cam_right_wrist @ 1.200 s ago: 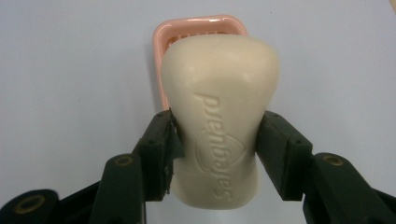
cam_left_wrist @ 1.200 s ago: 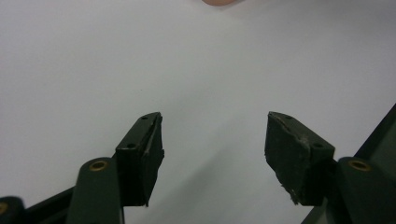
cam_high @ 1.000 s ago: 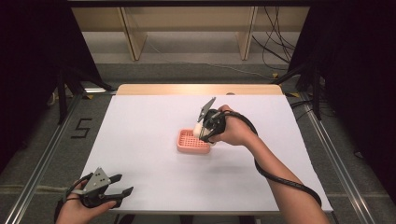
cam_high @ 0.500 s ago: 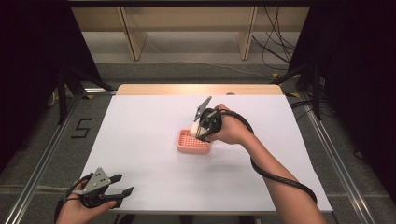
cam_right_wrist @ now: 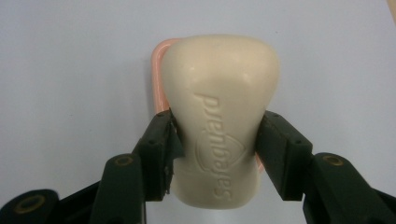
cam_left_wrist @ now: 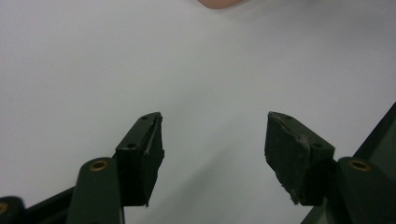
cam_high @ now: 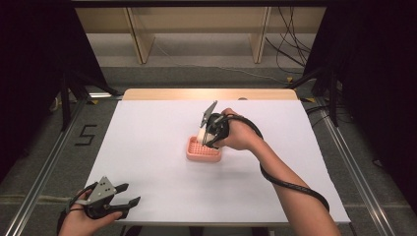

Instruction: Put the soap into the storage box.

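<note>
A cream bar of soap [cam_right_wrist: 219,112] with embossed lettering sits between my right gripper's [cam_right_wrist: 215,133] black jaws, which are shut on its sides. In the high view the soap [cam_high: 202,132] is held just above the far edge of a pink ridged soap dish [cam_high: 202,150] at the table's middle, with the right gripper [cam_high: 206,133] over it. A sliver of the pink dish [cam_right_wrist: 159,79] shows behind the soap. My left gripper [cam_high: 129,195] rests at the table's front left corner, open, with nothing between its jaws [cam_left_wrist: 215,149].
The white table top [cam_high: 147,137] has a wooden strip [cam_high: 211,94] along its far edge. Metal rails [cam_high: 44,167] run along both sides. The right gripper's black cable [cam_high: 290,184] trails along the forearm. A pink edge of the dish [cam_left_wrist: 218,3] shows far ahead in the left gripper view.
The right gripper with the soap has shifted slightly left over the pink dish. The left gripper has stayed put.
</note>
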Demonstrator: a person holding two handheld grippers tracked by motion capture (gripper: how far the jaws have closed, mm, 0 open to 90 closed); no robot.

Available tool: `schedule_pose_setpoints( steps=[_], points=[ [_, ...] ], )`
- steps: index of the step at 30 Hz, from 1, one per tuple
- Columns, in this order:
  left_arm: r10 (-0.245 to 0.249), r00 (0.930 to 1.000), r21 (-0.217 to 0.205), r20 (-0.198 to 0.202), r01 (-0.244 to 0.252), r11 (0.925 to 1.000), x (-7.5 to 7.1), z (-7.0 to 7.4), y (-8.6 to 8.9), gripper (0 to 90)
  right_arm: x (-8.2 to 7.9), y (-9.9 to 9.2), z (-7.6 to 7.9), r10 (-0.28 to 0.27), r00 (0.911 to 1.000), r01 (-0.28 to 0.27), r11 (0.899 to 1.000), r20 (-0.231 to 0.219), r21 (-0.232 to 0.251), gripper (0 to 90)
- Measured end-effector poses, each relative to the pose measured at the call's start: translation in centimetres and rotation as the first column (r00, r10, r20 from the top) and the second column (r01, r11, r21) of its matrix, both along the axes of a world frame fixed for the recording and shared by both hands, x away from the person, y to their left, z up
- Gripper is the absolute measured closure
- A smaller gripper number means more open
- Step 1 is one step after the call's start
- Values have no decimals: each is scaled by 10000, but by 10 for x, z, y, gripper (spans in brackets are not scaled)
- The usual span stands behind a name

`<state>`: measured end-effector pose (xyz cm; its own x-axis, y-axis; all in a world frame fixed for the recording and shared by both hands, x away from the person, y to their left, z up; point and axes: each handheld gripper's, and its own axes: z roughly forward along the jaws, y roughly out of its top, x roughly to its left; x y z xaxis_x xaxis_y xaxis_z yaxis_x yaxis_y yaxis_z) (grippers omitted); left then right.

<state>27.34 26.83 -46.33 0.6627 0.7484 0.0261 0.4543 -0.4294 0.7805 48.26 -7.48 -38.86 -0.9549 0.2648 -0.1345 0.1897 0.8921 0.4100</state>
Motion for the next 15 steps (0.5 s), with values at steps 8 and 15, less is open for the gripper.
schedule_pose_setpoints(
  steps=[8,15],
  points=[
    [3,10000,-17,2,-3,10000,0,0,0,366,1,5,-1,-149,9999,148,9998,-51,-103,498],
    [-9,10000,-12,13,9,10000,0,0,0,365,4,8,-6,-36,10000,36,9999,-4,-153,497]
  ],
)
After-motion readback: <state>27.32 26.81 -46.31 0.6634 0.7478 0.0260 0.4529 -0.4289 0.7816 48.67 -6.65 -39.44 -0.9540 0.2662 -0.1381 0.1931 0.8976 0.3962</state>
